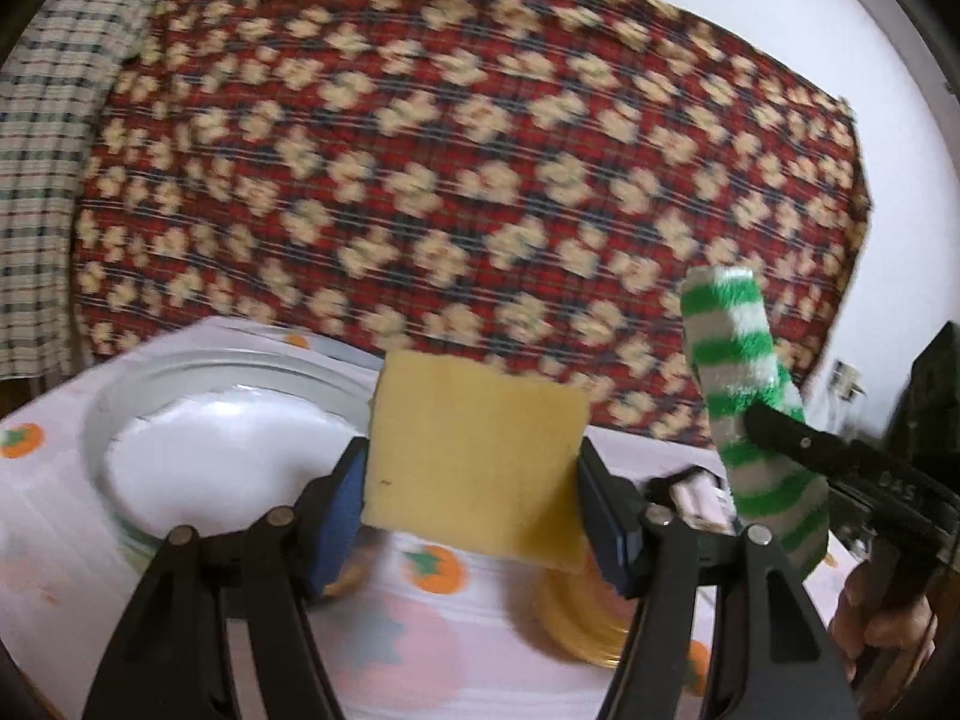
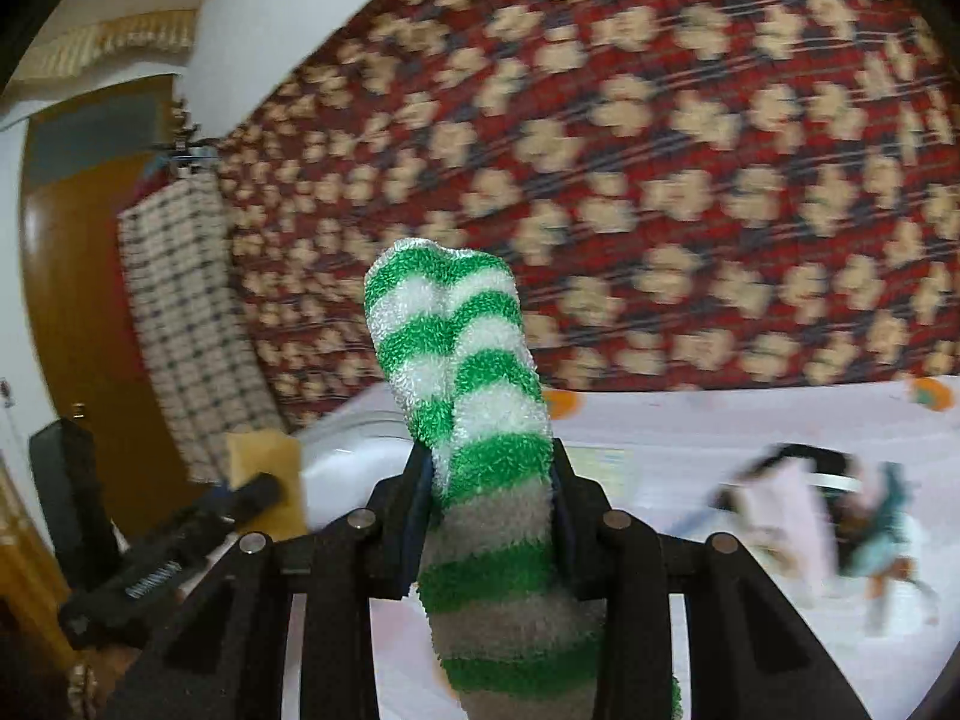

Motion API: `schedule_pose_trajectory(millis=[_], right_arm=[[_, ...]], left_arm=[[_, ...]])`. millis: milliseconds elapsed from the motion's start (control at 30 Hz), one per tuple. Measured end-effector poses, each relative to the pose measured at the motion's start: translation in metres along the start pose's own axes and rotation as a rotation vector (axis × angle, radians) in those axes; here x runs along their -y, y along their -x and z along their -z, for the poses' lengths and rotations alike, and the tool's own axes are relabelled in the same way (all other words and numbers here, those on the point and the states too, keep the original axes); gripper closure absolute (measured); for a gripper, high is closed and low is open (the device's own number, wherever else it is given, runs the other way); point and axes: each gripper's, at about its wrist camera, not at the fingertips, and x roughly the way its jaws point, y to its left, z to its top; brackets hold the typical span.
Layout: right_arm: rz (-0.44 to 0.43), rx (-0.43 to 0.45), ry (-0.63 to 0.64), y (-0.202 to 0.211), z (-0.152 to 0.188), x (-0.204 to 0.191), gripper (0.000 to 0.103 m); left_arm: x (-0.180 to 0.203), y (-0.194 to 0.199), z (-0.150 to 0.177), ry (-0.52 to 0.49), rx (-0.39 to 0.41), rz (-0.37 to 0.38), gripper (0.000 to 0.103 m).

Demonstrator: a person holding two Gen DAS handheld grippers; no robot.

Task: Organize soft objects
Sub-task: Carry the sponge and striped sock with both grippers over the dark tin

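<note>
A square yellow sponge (image 1: 474,456) is lifted above the table, with my left gripper (image 1: 474,483) shut on its two sides. A fluffy green and white striped sock (image 2: 474,360) stands upright between the pads of my right gripper (image 2: 492,480), which is shut on its middle. In the left wrist view the sock (image 1: 738,360) and right gripper (image 1: 774,429) are to the right of the sponge. In the right wrist view the left gripper (image 2: 252,495) and sponge (image 2: 264,450) show at the lower left. A clear glass bowl (image 1: 150,372) sits on the table, behind and left of the sponge.
The table has a white cloth with orange fruit prints (image 1: 438,570). On it lie a yellow round lid (image 1: 576,618) and a blurred heap of small items (image 2: 810,516) at the right. A red patterned blanket (image 1: 480,150) and a checked cloth (image 1: 42,180) hang behind. A hand (image 1: 882,618) holds the right gripper.
</note>
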Motion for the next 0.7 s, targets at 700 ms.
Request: schedule_pose_trajectory(millis=[700], right_arm=[[-0.125, -0.134, -0.149, -0.2, 0.027, -0.109, 0.064]], left_arm=[[-0.132, -0.044, -0.021, 0.04, -0.1, -0.388, 0.037]])
